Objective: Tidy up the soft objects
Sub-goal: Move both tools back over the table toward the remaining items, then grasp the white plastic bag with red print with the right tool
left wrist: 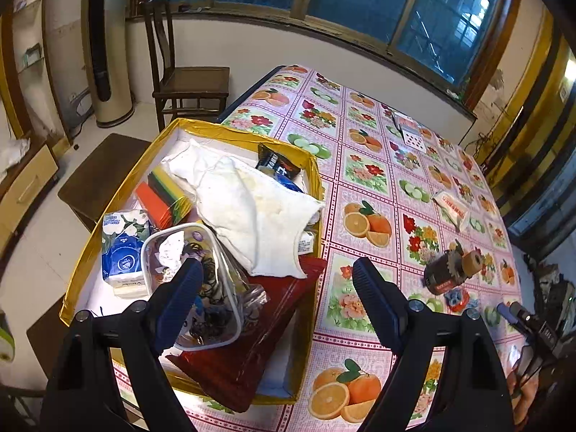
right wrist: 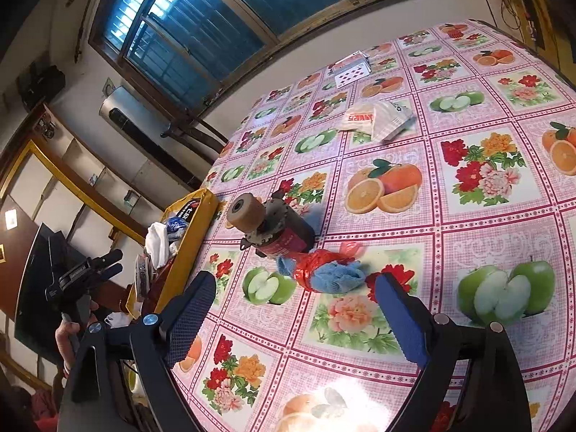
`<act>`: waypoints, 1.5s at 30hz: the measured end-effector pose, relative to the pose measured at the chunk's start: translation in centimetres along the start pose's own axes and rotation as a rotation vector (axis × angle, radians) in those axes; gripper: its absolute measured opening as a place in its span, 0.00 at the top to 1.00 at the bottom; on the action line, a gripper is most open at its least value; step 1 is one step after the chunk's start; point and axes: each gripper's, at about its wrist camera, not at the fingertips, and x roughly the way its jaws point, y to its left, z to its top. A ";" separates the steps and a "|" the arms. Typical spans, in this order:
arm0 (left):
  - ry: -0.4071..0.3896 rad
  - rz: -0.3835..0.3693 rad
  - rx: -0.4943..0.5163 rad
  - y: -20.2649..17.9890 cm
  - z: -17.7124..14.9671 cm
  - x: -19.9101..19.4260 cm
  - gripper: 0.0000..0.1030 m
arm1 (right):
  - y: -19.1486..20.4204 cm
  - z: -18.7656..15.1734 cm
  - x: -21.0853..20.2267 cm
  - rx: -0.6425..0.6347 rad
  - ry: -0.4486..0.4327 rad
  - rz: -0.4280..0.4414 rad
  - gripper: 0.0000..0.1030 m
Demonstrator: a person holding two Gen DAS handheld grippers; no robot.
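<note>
A gold-rimmed box [left wrist: 230, 133] at the table's left edge holds a white cloth [left wrist: 252, 212], a tissue pack [left wrist: 122, 248], coloured sponges [left wrist: 165, 194], a red packet [left wrist: 252, 342] and a clear pouch [left wrist: 201, 288]. My left gripper [left wrist: 277, 284] hovers open over the box's right rim, holding nothing. A blue cloth bundled with red plastic [right wrist: 324, 273] lies on the table just ahead of my right gripper [right wrist: 291, 298], which is open and empty. A white soft packet [right wrist: 374, 120] lies farther back. The bundle [left wrist: 457, 297] and the packet [left wrist: 451, 210] also show in the left wrist view.
A motor-like part with a tan roller [right wrist: 270, 226] stands beside the blue bundle. Playing cards [right wrist: 351, 72] lie at the far end of the fruit-print tablecloth [right wrist: 486, 216]. A wooden chair [left wrist: 187, 82] and low stools stand left of the table. A hand [right wrist: 68, 334] holds the left gripper.
</note>
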 end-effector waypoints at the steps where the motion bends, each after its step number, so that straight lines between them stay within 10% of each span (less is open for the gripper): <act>1: -0.010 0.014 0.032 -1.0 -0.5 -0.1 0.17 | 0.2 0.0 0.0 -0.003 -0.001 0.004 0.11; 27: -0.028 -0.051 0.406 -22.9 -11.3 4.9 0.17 | -1.6 -2.2 -3.3 -0.017 -0.010 -0.085 0.11; 36: 0.028 -0.083 0.403 -24.4 -11.6 6.4 0.17 | -1.4 0.7 -1.6 -0.103 0.002 -0.162 0.11; 45: 0.211 -0.215 0.189 -26.2 -10.2 9.0 0.17 | -2.4 9.3 5.5 -0.333 0.106 -0.327 0.09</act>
